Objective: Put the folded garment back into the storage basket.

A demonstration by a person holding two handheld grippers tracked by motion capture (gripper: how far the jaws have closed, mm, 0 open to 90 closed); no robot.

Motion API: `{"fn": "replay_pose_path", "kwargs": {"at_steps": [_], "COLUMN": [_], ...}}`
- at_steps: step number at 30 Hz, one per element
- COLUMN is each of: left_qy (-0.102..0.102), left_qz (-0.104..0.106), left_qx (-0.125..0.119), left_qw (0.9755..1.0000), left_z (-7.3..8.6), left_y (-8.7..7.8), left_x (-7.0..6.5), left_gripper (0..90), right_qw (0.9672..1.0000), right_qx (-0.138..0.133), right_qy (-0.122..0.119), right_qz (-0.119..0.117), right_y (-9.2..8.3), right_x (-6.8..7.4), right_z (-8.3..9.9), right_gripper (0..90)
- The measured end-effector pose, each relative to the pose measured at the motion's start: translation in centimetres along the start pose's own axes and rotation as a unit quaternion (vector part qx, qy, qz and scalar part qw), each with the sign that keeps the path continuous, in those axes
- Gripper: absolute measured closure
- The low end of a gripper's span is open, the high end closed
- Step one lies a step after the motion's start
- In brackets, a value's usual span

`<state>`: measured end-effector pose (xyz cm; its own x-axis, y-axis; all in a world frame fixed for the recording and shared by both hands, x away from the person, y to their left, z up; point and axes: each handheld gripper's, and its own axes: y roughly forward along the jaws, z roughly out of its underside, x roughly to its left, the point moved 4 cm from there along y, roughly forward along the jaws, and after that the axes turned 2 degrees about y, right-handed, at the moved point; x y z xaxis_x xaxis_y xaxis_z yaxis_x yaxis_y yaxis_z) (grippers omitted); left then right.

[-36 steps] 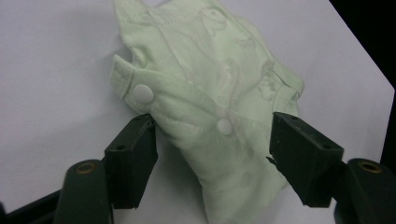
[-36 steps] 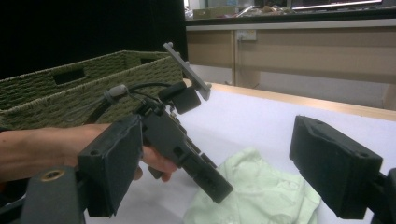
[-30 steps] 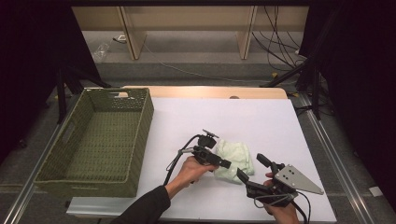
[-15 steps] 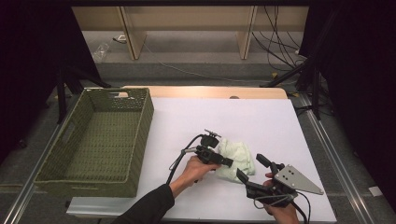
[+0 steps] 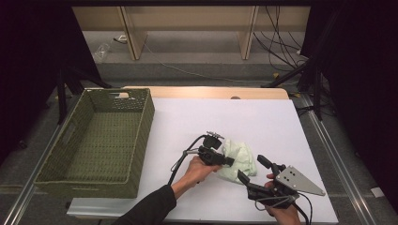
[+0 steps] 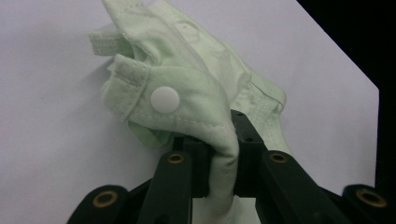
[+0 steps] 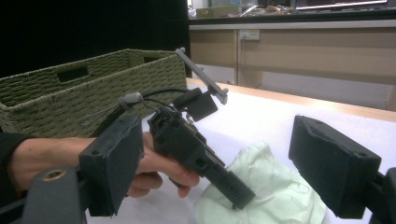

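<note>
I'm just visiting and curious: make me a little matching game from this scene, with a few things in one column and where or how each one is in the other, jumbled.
Things:
1. Pale green crumpled cloth with a white snap button
2. Olive-green woven basket
3. Left tongs
4. Right tongs

States:
A. Jaws wide apart, nothing between them
B. Stands empty at the left side of the white table
C. Closed on a fold of fabric
D. Lies bunched on the table between the two hands

Pairs: 1-D, 2-B, 3-C, 4-A
</note>
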<state>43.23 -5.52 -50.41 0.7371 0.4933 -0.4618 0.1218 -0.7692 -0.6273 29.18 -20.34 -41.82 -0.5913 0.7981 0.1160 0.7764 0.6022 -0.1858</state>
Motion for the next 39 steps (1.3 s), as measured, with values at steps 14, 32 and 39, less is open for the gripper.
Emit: {"fn": "replay_pose_path", "kwargs": {"at_steps": [14,32,39], "left_qy": [0.034,0.063,0.054], "left_qz": [-0.001,-0.011,-0.008], "left_qx": [-0.009,-0.033,-0.050], "left_qw": [0.9994,0.9974,0.9973], "left_z": [-0.6,-1.6,-1.8], "left_y": [-2.0,-6.7,-8.6], "left_x": [-0.7,-1.5,-1.5], "left_gripper": [79.2,79.3,79.2], "right_qw": [1.0000,1.0000,1.0000], "right_qx": [-0.001,0.000,0.001], "right_qy": [0.000,-0.002,-0.003], "right_qz": [-0.001,-0.001,0.000], "right_y": [-0.1,0.0,0.0], "right_x": [0.1,0.1,0.1], "right_z": [0.0,0.0,0.0], "right_gripper": [18.9,18.9,18.9]}}
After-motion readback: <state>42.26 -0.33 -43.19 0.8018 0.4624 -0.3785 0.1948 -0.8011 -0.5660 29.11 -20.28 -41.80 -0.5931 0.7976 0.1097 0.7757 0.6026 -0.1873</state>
